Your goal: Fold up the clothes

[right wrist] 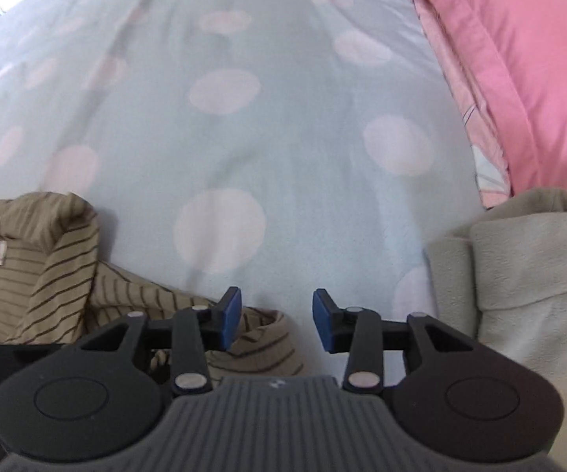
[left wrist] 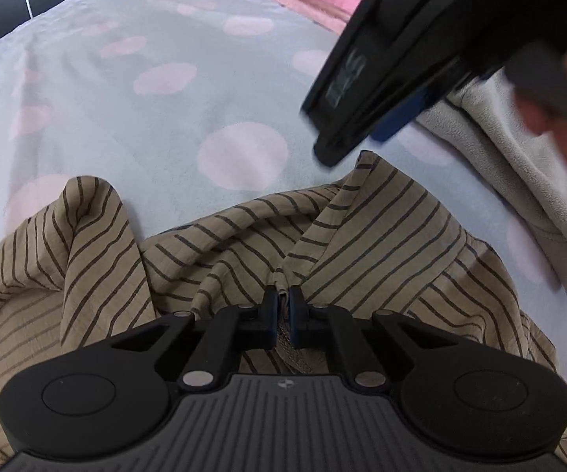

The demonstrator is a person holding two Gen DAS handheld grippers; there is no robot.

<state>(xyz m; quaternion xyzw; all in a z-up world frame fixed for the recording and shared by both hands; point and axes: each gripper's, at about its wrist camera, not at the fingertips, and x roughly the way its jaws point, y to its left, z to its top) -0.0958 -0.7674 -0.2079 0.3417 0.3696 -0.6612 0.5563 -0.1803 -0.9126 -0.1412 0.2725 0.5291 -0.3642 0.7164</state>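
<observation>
Left tool point(left wrist: 282, 302) pinches the striped shirt point(left wrist: 381, 228); right tool point(right wrist: 276, 316), wide open, hovers at the shirt's right end on the bed point(right wrist: 244, 137).

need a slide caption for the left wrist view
Left gripper pinches a fold of the tan dark-striped shirt on the pale blue polka-dot bedsheet, right gripper hovering above.

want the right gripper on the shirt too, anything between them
Nothing visible. The right gripper is open, empty, just above the striped shirt's edge, with only bare bedsheet ahead. The left gripper already pinches a fold. The grey fleece lies off to the right.
</observation>
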